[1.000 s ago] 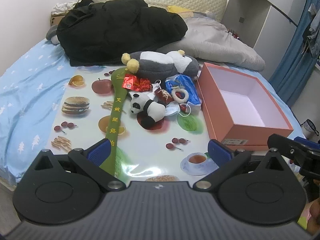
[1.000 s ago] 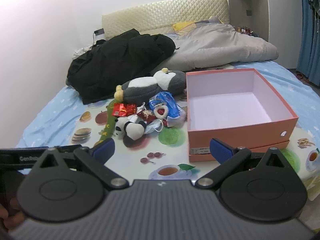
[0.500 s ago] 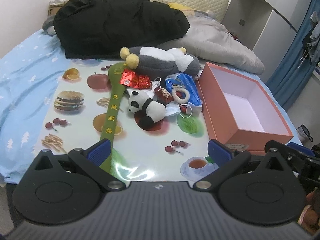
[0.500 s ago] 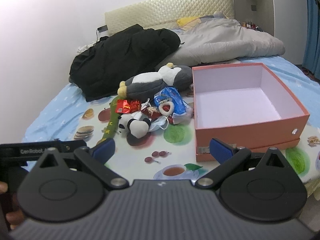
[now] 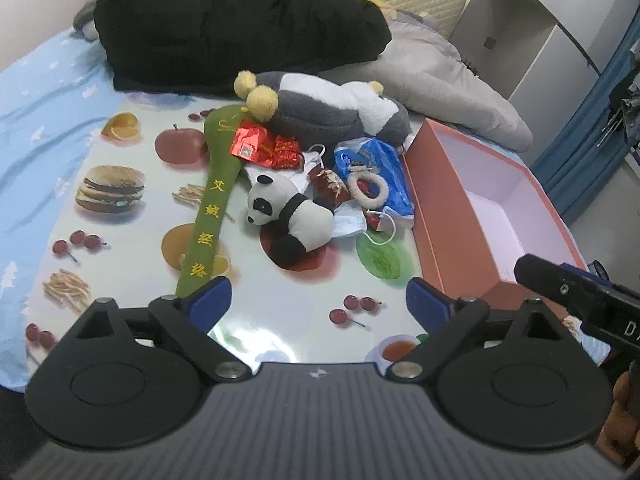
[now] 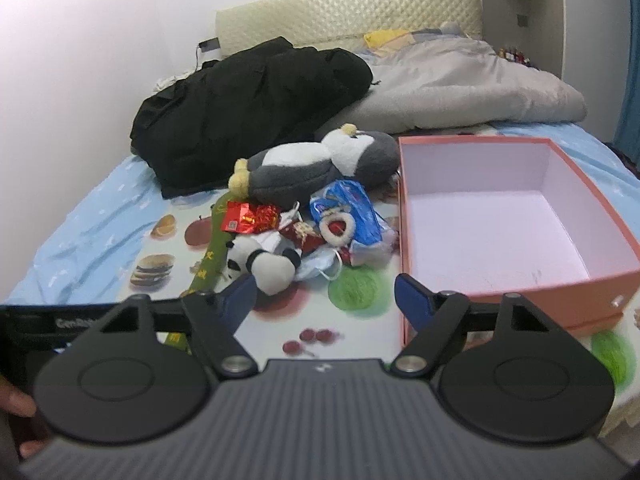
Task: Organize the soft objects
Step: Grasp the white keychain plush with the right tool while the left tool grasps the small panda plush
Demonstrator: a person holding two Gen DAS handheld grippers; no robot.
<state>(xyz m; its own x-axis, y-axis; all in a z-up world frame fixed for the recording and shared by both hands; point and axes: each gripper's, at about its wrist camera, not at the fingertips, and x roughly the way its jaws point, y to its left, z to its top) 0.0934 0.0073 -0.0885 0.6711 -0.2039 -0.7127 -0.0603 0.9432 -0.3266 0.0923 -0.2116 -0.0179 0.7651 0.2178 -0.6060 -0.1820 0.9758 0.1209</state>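
Note:
A pile of soft things lies on a fruit-print mat (image 5: pixel 132 264) on the bed: a small panda plush (image 5: pixel 292 216) (image 6: pixel 262 264), a big grey-and-white penguin plush (image 5: pixel 328 110) (image 6: pixel 316 166), a long green fabric piece (image 5: pixel 212 208), red foil packets (image 5: pixel 264 146), a blue bag (image 5: pixel 376 168) with a white ring (image 5: pixel 368 188), and a face mask (image 5: pixel 352 222). An open pink box (image 5: pixel 480 216) (image 6: pixel 516 216) stands empty to the right. My left gripper (image 5: pixel 318 300) is open and empty in front of the panda. My right gripper (image 6: pixel 324 294) is open and empty in front of the pile.
A black jacket (image 5: pixel 240 28) and a grey quilt (image 5: pixel 452 80) lie behind the pile. A blue sheet (image 5: pixel 36 112) covers the bed on the left. A white cabinet (image 5: pixel 520 32) and blue curtain (image 5: pixel 592 128) stand at the right.
Both grippers have moved forward toward the pile and box, which now look larger. Both stay open and empty. Nothing on the mat has moved.

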